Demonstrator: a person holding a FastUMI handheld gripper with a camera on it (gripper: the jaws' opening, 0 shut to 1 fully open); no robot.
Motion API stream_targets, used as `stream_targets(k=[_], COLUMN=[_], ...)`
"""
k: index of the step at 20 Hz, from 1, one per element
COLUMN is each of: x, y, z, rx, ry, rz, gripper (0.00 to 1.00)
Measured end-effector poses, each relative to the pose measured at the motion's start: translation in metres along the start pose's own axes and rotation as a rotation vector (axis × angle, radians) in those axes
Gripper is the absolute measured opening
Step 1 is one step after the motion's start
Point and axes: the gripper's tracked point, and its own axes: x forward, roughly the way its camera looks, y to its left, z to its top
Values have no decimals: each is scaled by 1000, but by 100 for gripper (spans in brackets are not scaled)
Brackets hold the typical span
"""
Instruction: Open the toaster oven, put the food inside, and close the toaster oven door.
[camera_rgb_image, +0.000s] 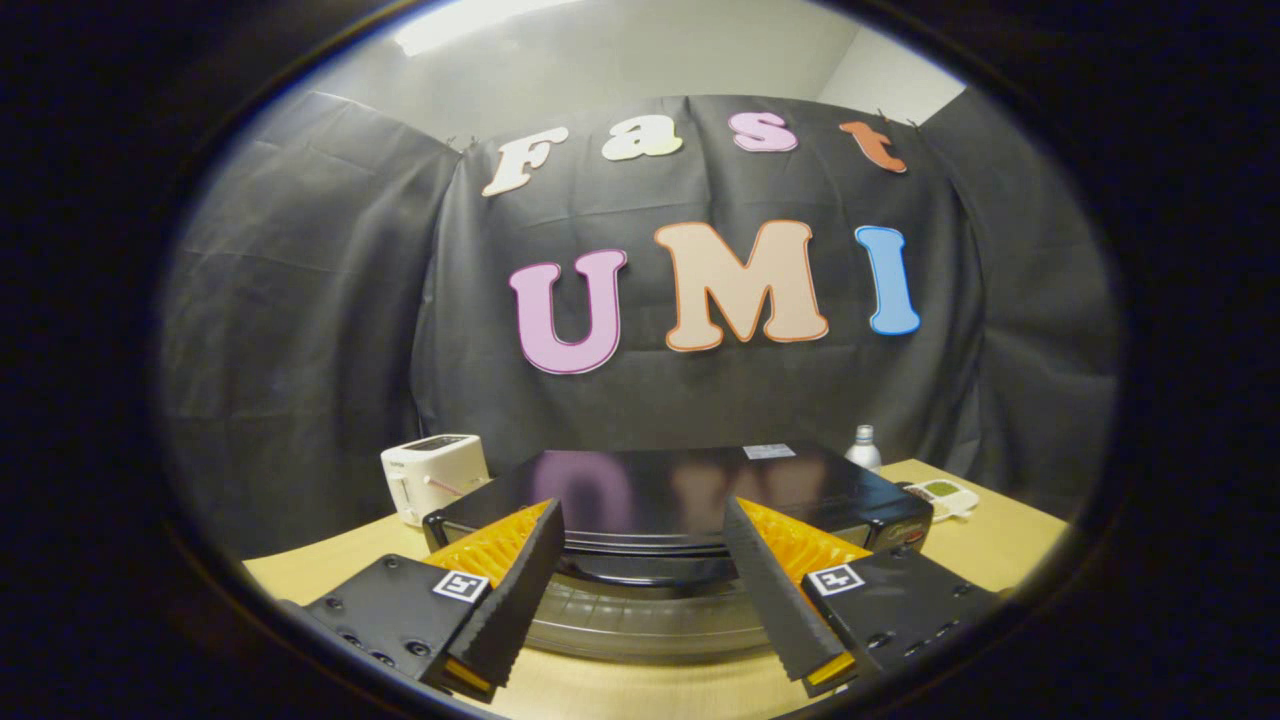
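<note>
A glossy black toaster oven (680, 485) stands on the wooden table (1000, 545), right in front of me and seen from slightly above. Its dark handle bar (640, 570) runs across the top of the curved glass door (640, 625), and the door looks closed. My gripper (640, 510) is open. Its two fingers are spread wide on either side of the handle's middle, and their tips reach the oven's front top edge. Nothing is held between them.
A white pop-up toaster (433, 475) sits on the table behind the oven's left corner. A small silver bottle (863, 447) and a flat white device (942, 493) stand behind its right corner. Black cloth walls off the back.
</note>
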Motion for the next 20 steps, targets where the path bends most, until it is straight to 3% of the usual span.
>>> stream_targets(k=[9, 20], x=[0, -49], y=[-3, 0], z=[-5, -16], rx=[19, 3], ry=[-32, 9], rz=[-24, -30], gripper=[100, 100])
